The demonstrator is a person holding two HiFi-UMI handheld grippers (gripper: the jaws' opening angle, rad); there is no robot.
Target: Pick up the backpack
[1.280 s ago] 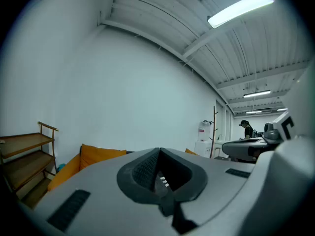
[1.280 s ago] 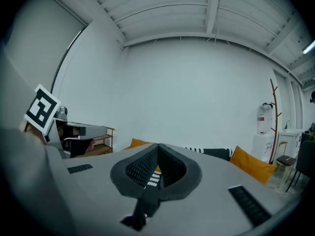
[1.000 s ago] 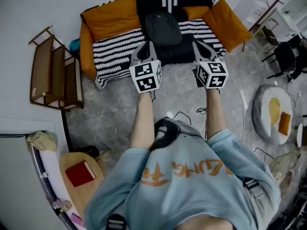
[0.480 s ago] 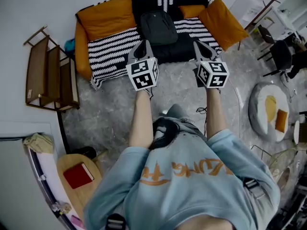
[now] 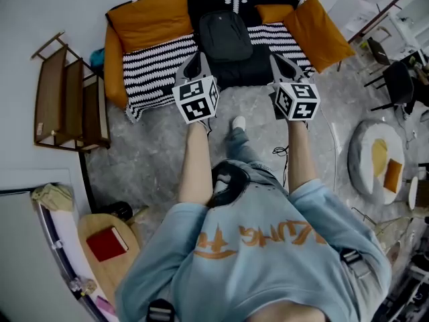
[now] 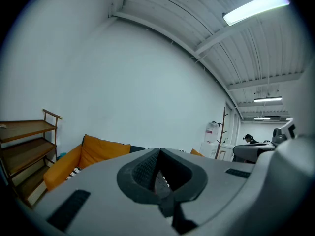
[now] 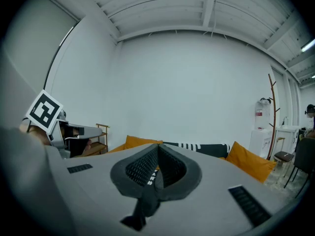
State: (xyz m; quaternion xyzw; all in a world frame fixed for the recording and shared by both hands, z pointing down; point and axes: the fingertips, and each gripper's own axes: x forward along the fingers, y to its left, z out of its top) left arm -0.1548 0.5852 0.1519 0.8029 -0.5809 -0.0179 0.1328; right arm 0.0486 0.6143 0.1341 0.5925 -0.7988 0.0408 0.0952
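Backpack (image 5: pixel 226 37) — black, lying on the seat of the sofa (image 5: pixel 114 69) at upper centre of the head view, top end toward the backrest, on the dark band of the striped throw (image 5: pixel 157 69). Orange cushions (image 5: pixel 149 19) sit toward both ends of the sofa, apart from the bag, so its sides look free.

Left gripper (image 5: pixel 199 59) and right gripper (image 5: pixel 278 60) are held out ahead of me side by side. In the frame their tips sit over the sofa's front edge, one below each lower corner of the bag. My reading is that I am squaring up to it, one tool per side. Neither touches the bag. Fingers (image 6: pixel 142 170) of both are closed together with nothing between them; each gripper view shows the pads meeting, with only wall and sofa beyond. They must open before any grip. A strap or top handle seems the likely hold, but I cannot make one out from here.

Around:
- Wooden shelf (image 5: pixel 67 99) at left by the wall, well apart.
- My shoe (image 5: pixel 237 123) on the grey floor between my arms, with a thin cable (image 5: pixel 280 154) on the floor to its lower right — a possible snag underfoot.
- Stool (image 5: pixel 90 230) with a red book (image 5: pixel 107 243) at lower left.
- Chairs (image 5: pixel 395 79) and a round floor cushion (image 5: pixel 379 156) at right, all off the path.

Nothing stands between grippers and bag.
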